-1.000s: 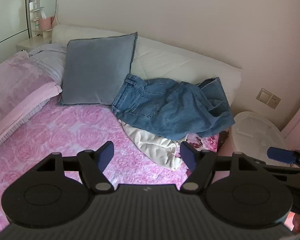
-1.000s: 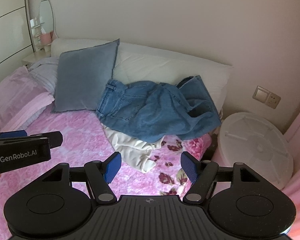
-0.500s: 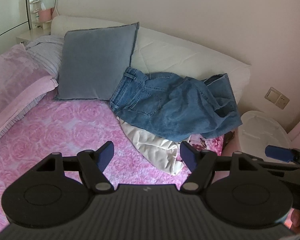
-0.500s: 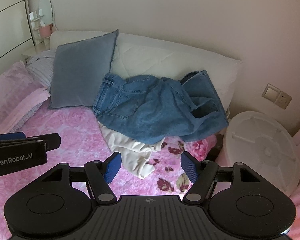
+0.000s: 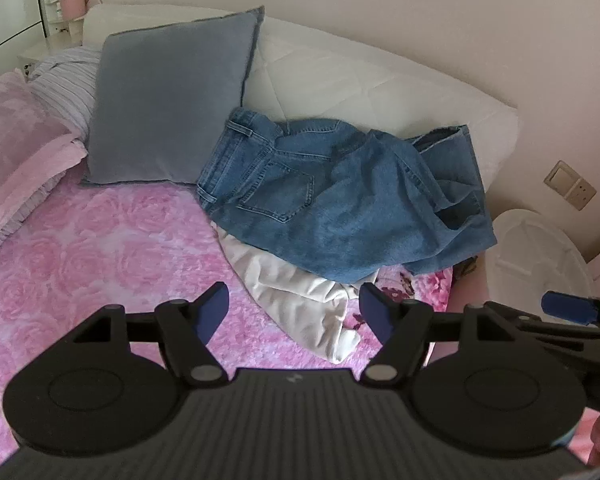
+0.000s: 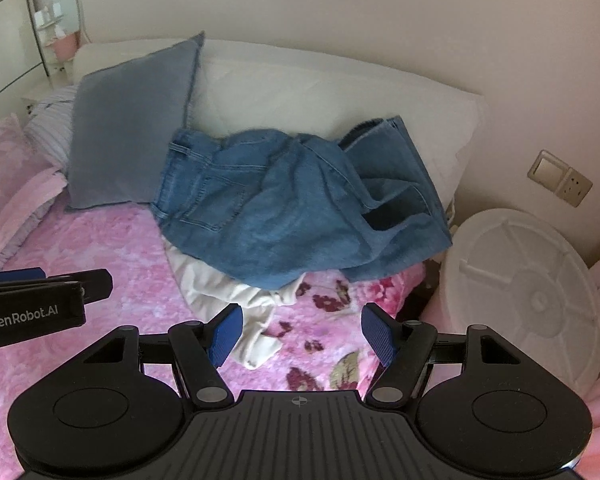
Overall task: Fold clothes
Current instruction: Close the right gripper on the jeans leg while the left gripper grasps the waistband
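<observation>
Crumpled blue jeans (image 5: 340, 200) (image 6: 300, 208) lie in a heap on the pink flowered bedspread (image 5: 100, 260) (image 6: 100, 248), against the white padded headboard. A cream garment (image 5: 300, 300) (image 6: 228, 292) sticks out from under them toward me. My left gripper (image 5: 294, 310) hangs open above the cream garment's near end, with nothing between its blue pads. My right gripper (image 6: 302, 334) is open too, over the bedspread just right of the cream garment's tip. Neither touches any cloth.
A grey-blue cushion (image 5: 168, 104) leans on the headboard (image 5: 360, 80) left of the jeans, beside a striped pillow and a folded pink blanket (image 5: 16, 152). A white round plastic lid (image 6: 528, 296) stands at the bed's right edge. A wall socket (image 6: 560, 178) is above it.
Both grippers have moved forward and down toward the pile of clothes, which now looks larger and nearer. Both stay open. The clothes have not moved.
</observation>
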